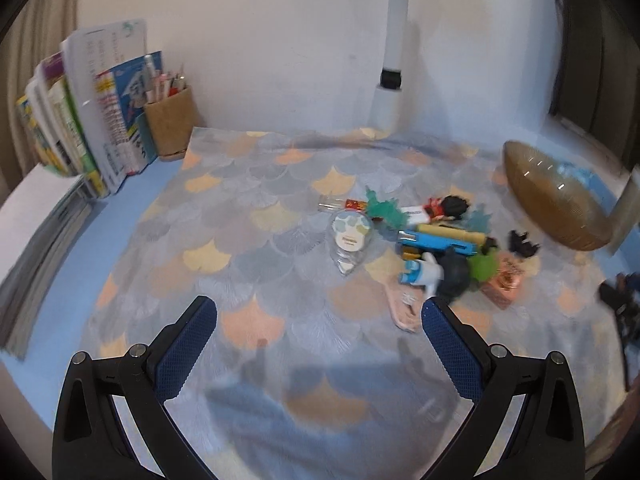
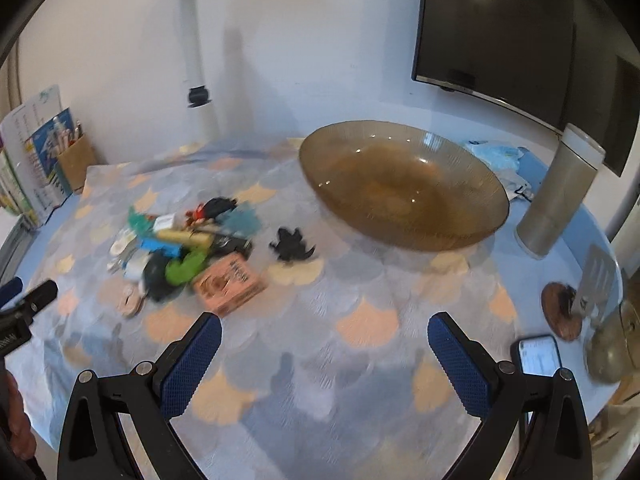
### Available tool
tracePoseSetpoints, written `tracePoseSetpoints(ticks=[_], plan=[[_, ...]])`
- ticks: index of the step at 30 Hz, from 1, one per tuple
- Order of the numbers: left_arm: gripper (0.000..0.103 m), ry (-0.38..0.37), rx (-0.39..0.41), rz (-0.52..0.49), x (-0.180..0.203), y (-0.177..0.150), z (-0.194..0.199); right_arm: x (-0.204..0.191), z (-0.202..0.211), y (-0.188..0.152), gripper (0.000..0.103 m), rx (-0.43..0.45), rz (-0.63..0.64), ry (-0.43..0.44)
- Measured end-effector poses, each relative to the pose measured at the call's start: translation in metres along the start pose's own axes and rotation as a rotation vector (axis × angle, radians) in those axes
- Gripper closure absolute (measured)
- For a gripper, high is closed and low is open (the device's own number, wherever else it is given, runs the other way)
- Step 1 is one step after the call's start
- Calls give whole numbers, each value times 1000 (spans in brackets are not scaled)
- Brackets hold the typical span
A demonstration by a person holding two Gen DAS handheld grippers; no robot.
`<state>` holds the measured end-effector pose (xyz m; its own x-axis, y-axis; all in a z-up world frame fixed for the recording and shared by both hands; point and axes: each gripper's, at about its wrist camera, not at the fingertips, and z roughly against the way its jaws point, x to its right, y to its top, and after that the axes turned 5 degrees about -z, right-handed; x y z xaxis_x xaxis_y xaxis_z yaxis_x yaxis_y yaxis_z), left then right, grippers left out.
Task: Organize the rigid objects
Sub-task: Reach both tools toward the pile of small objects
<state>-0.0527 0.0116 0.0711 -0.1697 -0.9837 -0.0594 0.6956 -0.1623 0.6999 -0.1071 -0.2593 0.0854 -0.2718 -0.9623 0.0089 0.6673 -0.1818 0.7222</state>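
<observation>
A pile of small rigid objects (image 1: pixel 436 240) lies on the patterned cloth: a clear leaf-shaped item (image 1: pixel 351 240), a blue bar (image 1: pixel 438 239), a green toy (image 1: pixel 482 266), a pink box (image 1: pixel 504 280), a small figure (image 1: pixel 446 206). The pile also shows in the right wrist view (image 2: pixel 180 248), with the pink box (image 2: pixel 230 282) and a black toy (image 2: pixel 291 245) beside it. A brown glass bowl (image 2: pixel 404 188) stands empty behind. My left gripper (image 1: pixel 320 316) is open, short of the pile. My right gripper (image 2: pixel 325 334) is open over bare cloth.
Books (image 1: pixel 80 120) and a cardboard pen holder (image 1: pixel 170 120) stand at the back left. A white lamp post (image 1: pixel 394 60) rises at the wall. A grey cylinder (image 2: pixel 560 196), a phone (image 2: pixel 540 354), a coaster (image 2: pixel 560 316) and a monitor (image 2: pixel 520 36) are on the right.
</observation>
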Motion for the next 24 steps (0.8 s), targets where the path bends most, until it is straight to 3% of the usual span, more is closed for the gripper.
tracePoseSetpoints(ticks=[5,8,11,14,21,22,24], plan=[[1,-2,-39,-22,-2,20,-31,-2,-27,12,0,-72,-6,76],[1,-24,-70,-25,-1,24,-48,-20,-44,7,0,-136,15,159],[2,-55,-105,-57,1,25,-68,-46,-62,-2,1,-182,63,178],[10,-58,-142,-88,0,29,-88,-65,-79,-7,12,-202,92,153],[10,-90,-177,-78,0,43,-115,-91,-104,-9,21,-206,137,87],[10,-88,-181,-86,2,44,-118,-91,-106,-8,25,-210,139,83],[15,-94,-183,-94,6,44,-123,-86,-108,-7,40,-217,121,103]])
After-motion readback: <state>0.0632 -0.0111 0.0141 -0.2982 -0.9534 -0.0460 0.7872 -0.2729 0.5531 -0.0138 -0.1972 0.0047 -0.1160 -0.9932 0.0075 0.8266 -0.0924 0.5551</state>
